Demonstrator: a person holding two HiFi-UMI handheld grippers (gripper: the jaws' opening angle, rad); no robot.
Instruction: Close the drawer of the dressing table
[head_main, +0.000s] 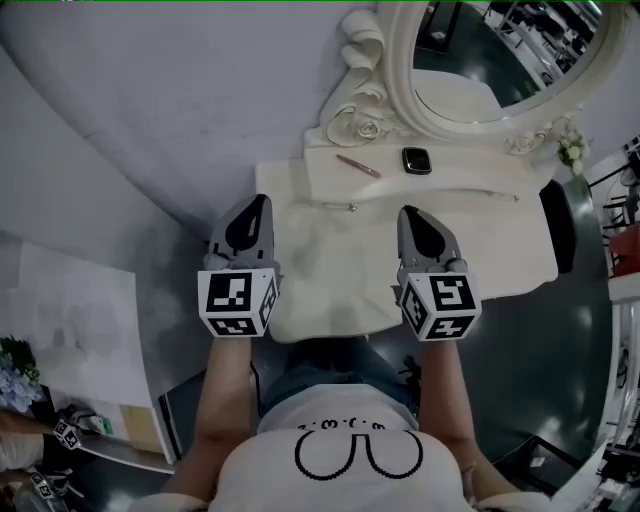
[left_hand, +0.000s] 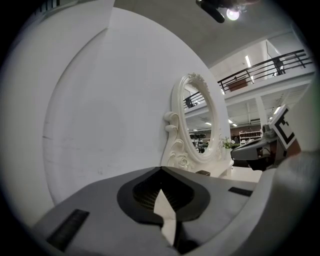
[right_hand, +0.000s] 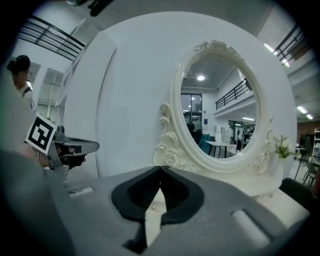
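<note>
The white dressing table (head_main: 500, 250) stands against a curved white wall, with an oval mirror (head_main: 500, 60) above it. Its raised shelf holds a shallow drawer front (head_main: 420, 200) with a small knob (head_main: 352, 207); the front looks flush with the shelf. My left gripper (head_main: 262, 200) hangs shut and empty over the table's left front part. My right gripper (head_main: 407, 212) is shut and empty too, just short of the drawer front. In the left gripper view the left gripper (left_hand: 161, 169) points at the wall beside the mirror (left_hand: 200, 120). In the right gripper view the right gripper (right_hand: 161, 168) faces the mirror (right_hand: 220, 110).
A pink pen (head_main: 358, 166) and a black compact (head_main: 417, 160) lie on the shelf top. White flowers (head_main: 571, 150) stand at its right end. A dark seat (head_main: 562, 225) sits right of the table. The person's lap is below the table's front edge.
</note>
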